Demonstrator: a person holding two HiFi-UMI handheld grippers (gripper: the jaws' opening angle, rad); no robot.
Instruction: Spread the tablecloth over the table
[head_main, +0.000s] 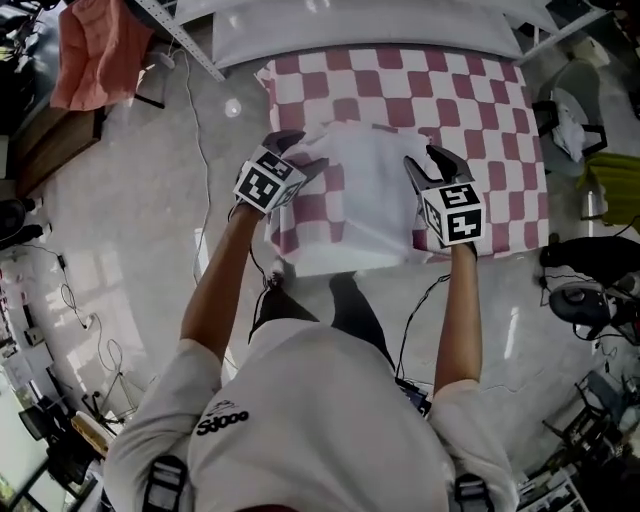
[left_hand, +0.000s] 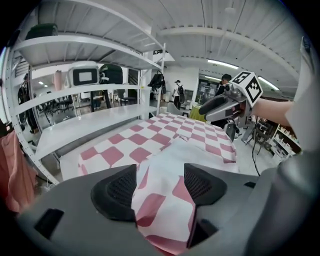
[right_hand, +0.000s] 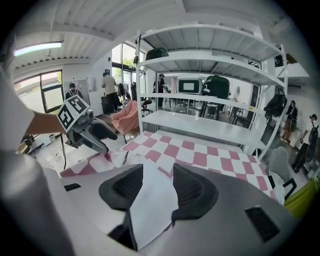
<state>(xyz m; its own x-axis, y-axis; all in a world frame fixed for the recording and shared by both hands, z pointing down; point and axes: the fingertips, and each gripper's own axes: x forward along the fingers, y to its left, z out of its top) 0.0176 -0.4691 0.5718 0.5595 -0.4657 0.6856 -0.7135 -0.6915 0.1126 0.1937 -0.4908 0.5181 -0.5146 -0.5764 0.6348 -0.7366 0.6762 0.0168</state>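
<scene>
White metal shelving (right_hand: 210, 125) lines the far side of a busy workshop, carrying a boxy appliance with a dark screen (right_hand: 190, 86) and a dark rounded bag (right_hand: 216, 85) on its middle tier, with a black backpack (right_hand: 276, 106) hanging from its frame. A salmon-pink cloth (head_main: 95, 50) is draped beside the glossy grey floor (head_main: 130, 250), where a thin cable (head_main: 203, 150) trails. Bystanders (right_hand: 109, 85) gather near the windows (right_hand: 50, 92).

**A robotics lab or open workshop**

White metal shelving (right_hand: 210, 65) carries boxy devices (left_hand: 85, 76). Loose cables (head_main: 197, 120) trail over a polished floor (head_main: 120, 240), and dark gear (head_main: 585, 300) crowds its edges. People (left_hand: 177, 92) stand about under strip lights (right_hand: 37, 48).
</scene>
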